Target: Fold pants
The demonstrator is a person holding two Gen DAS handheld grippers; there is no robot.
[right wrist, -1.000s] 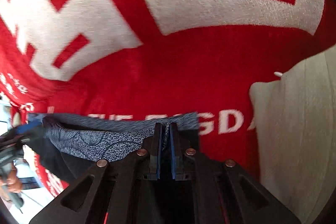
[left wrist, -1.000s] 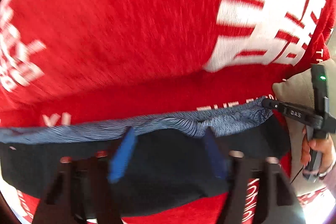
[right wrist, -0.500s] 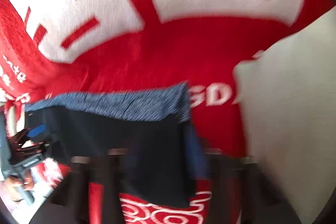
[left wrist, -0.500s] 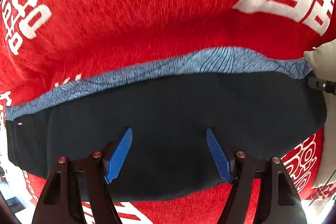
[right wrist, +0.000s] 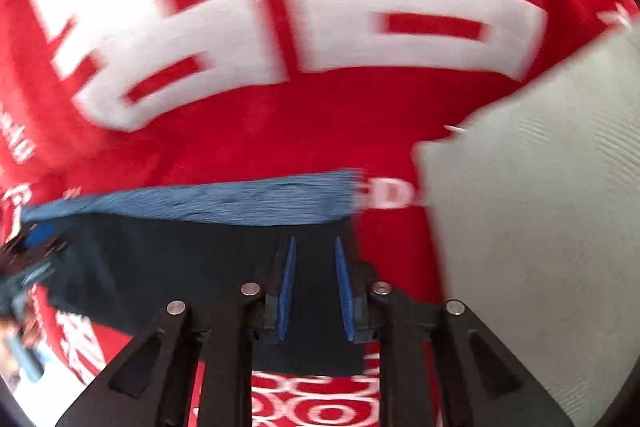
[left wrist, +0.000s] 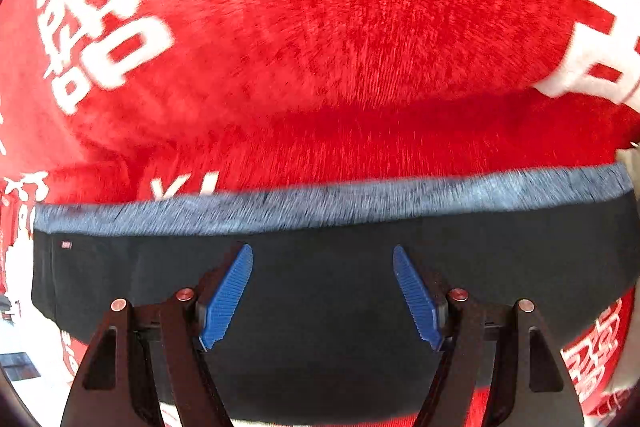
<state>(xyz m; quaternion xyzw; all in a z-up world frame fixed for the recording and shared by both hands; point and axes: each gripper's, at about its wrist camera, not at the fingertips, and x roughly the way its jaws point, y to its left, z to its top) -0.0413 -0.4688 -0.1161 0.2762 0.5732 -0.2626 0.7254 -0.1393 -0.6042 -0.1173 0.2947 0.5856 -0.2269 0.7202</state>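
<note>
Beyond the folded pants [left wrist: 320, 307] the red blanket [left wrist: 320, 47] lies flat and open; a grey cushion [right wrist: 540, 207] blocks the way on the right

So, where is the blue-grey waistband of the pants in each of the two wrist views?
Left wrist view: the waistband runs as a band across nearly the full width, just above the dark pants.
Right wrist view: the waistband lies left of centre and ends above the fingers.
Shared landmark: the red blanket with white lettering, under the pants in both.

Dark folded pants [left wrist: 320, 307] with a blue-grey heathered waistband lie flat on red cloth.
</note>
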